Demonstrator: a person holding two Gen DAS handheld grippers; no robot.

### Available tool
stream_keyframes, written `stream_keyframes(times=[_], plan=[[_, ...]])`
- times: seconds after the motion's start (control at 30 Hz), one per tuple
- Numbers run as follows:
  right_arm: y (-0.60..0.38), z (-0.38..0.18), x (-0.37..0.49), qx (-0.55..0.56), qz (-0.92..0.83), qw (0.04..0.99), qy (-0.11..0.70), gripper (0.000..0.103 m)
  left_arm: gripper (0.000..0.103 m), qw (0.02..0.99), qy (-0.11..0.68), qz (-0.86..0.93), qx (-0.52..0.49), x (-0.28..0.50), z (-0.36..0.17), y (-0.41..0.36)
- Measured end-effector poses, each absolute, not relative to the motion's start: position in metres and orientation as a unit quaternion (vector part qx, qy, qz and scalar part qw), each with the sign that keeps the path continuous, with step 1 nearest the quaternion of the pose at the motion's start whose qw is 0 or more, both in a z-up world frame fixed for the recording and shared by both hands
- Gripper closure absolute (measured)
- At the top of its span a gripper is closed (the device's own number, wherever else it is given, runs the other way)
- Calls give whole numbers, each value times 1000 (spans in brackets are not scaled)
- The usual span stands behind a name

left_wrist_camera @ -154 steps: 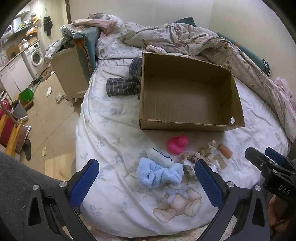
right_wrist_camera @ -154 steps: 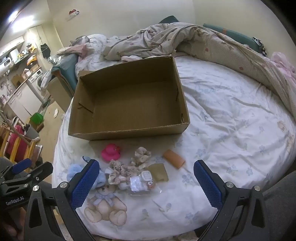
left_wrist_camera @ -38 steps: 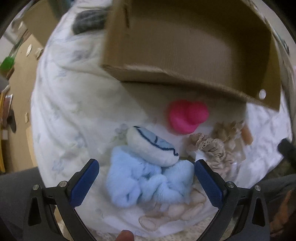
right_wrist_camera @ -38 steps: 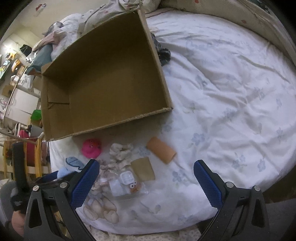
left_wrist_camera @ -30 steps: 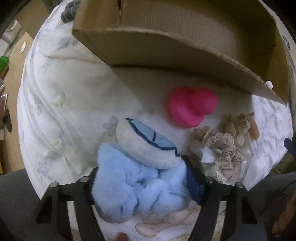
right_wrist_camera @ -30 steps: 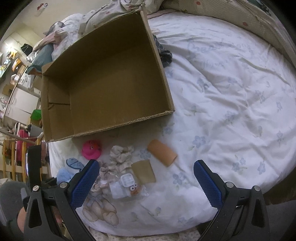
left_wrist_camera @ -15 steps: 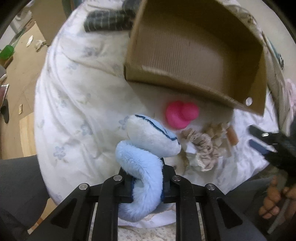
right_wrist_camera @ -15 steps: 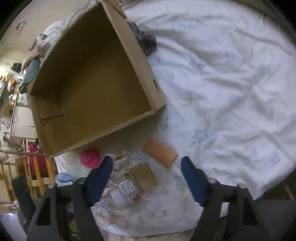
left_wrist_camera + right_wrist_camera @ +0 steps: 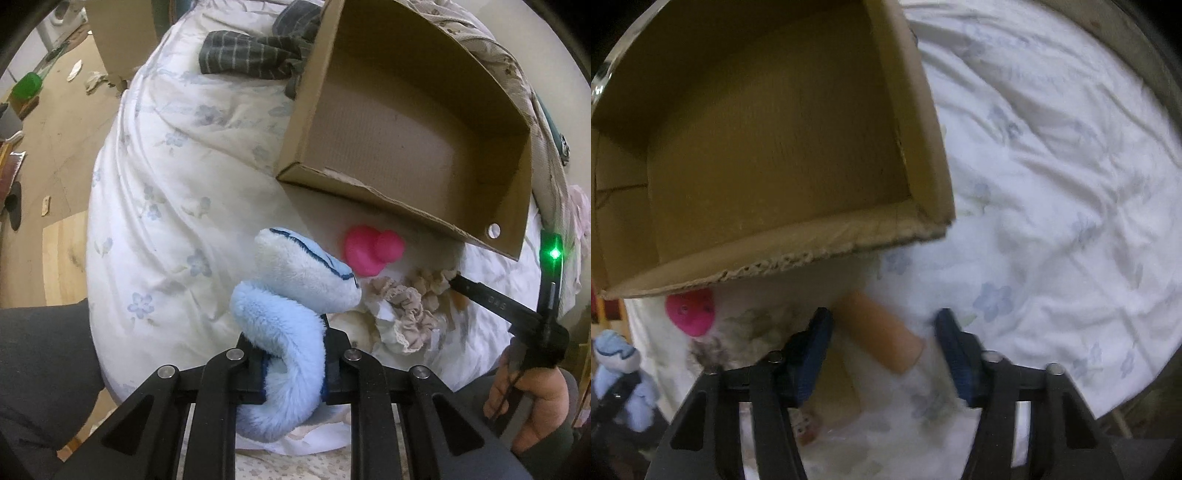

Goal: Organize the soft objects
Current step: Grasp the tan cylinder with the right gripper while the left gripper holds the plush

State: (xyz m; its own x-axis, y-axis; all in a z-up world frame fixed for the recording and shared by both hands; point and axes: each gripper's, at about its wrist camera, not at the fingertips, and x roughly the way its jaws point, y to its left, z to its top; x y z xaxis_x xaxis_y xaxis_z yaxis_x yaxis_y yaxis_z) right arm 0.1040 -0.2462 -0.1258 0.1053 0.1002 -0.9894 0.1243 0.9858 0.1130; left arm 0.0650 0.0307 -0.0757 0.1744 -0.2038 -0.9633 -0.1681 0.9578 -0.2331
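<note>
The left gripper (image 9: 293, 363) is clamped on a fluffy light-blue plush toy (image 9: 284, 325), lifted above the white floral bedsheet (image 9: 155, 177) near the open brown cardboard box (image 9: 402, 122). The right gripper (image 9: 882, 347) has just been closing; its blue pads straddle an orange cylindrical roll (image 9: 882, 341) on the sheet, not yet pressing it.

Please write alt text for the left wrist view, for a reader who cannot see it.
The left gripper is shut on a light blue plush toy, held above a white floral bedsheet. Beyond it lie a pink rubber duck, beige scrunchies and an empty cardboard box.
</note>
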Motion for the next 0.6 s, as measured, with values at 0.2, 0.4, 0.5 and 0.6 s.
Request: stream_keyframes(times=[0.2, 0.4, 0.5, 0.6], plan=[[-249, -115, 106, 104, 7, 755, 648, 97, 86, 759, 635, -19, -142, 67, -72, 27], [-259, -100, 99, 154, 19, 759, 632, 98, 86, 761, 633, -8, -145, 70, -72, 31], [-260, -92, 96, 163, 26, 762, 627, 98, 86, 766, 627, -6, -139, 69, -70, 29], [-259, -84, 84, 161, 38, 768, 619, 98, 86, 774, 619, 0, -128, 67, -66, 28]])
